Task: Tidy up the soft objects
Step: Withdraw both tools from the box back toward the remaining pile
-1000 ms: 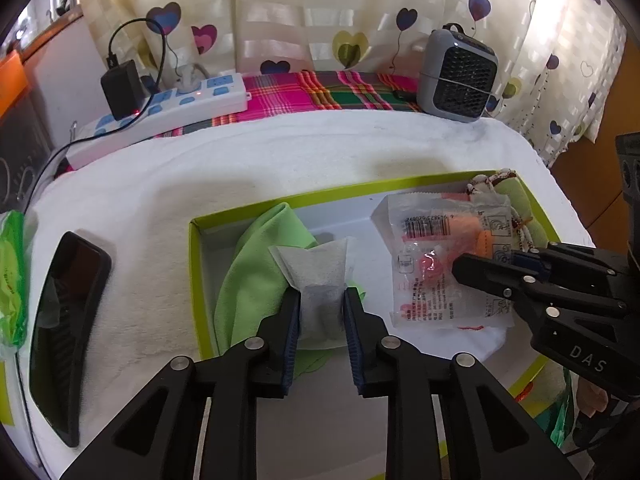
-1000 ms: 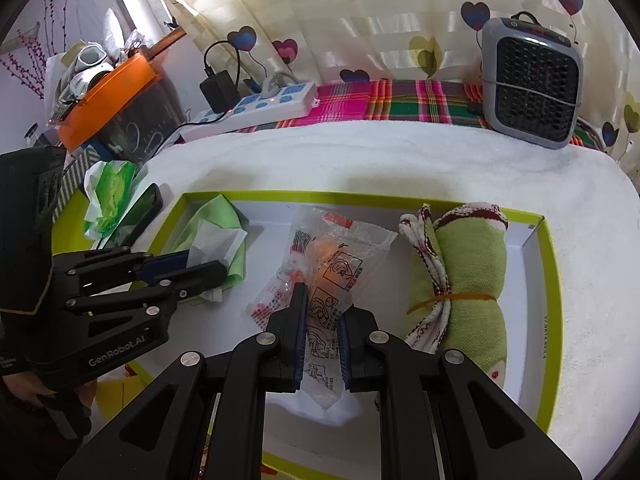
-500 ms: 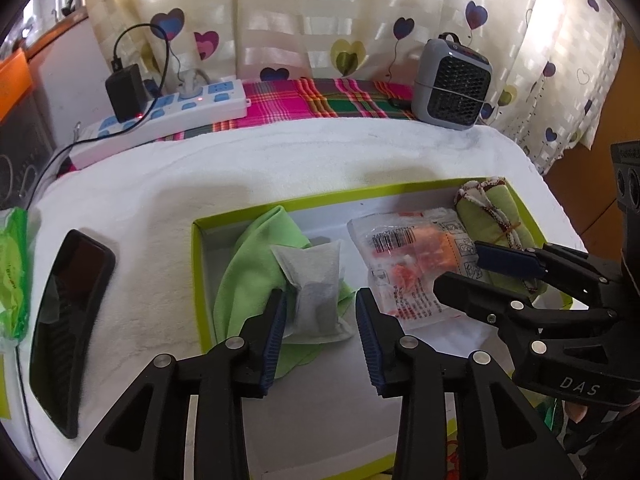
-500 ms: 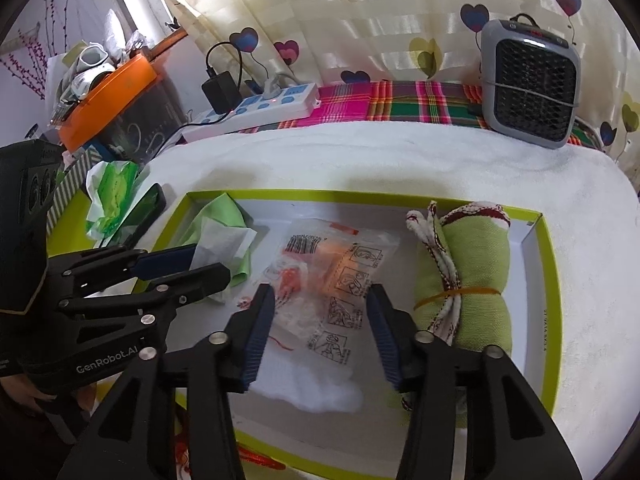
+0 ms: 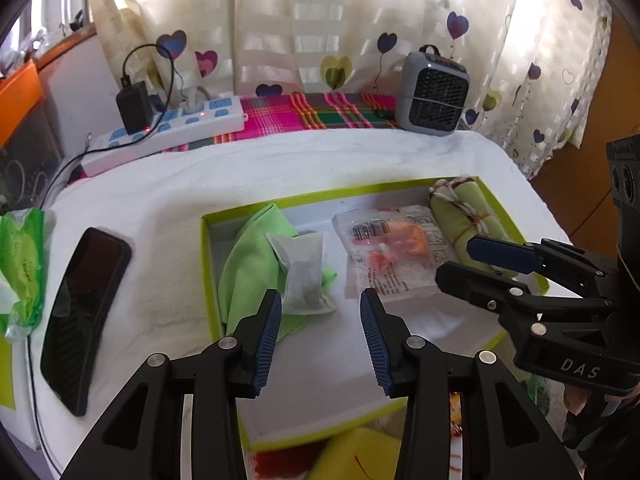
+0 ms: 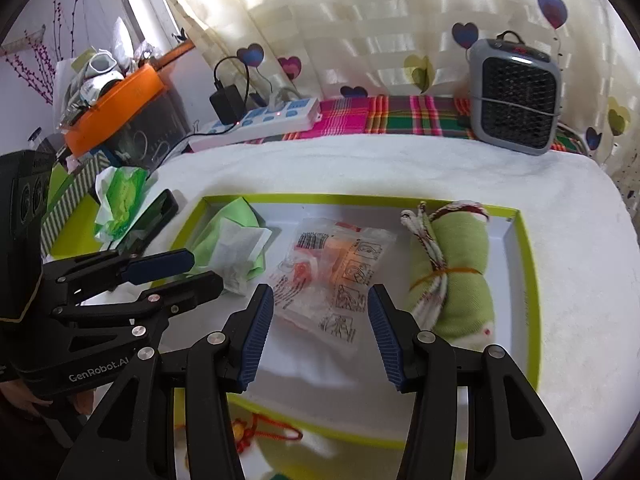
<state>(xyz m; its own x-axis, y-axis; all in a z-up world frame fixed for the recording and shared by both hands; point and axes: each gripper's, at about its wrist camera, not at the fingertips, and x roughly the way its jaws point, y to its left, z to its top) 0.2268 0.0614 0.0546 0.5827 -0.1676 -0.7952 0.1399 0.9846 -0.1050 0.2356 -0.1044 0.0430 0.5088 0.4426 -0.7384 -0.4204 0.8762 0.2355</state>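
1. Tray with a lime-green rim lies on the white towel that covers the surface, toward its near edge, and holds the soft things side by side.
2. At the tray's left end a light green cloth lies bunched against the left wall, with a white sachet resting on top of it.
3. In the middle of the tray lies a clear plastic packet with printed pictures and something orange inside, flat on the tray floor.
4. At the tray's right end a rolled green towel, bound with a thin band and a white cord, lies along the right wall.
5. The left gripper hangs over the near left part of the tray; its jaws have just been opening and stand apart with nothing between them, the sachet lying free just beyond the tips.
6. The right gripper hangs over the near middle of the tray; its jaws have just been opening too and now stand wide, either side of the packet's near end without pressing on it.
7. Left of the tray on the white towel lies a black phone, and beyond it, at the left edge, a green tissue pack.
8. Along the far edge a plaid cloth carries a white power strip with a black charger plugged in, and a small grey heater stands toward the far right corner.
9. Behind hangs a cream curtain printed with hearts.
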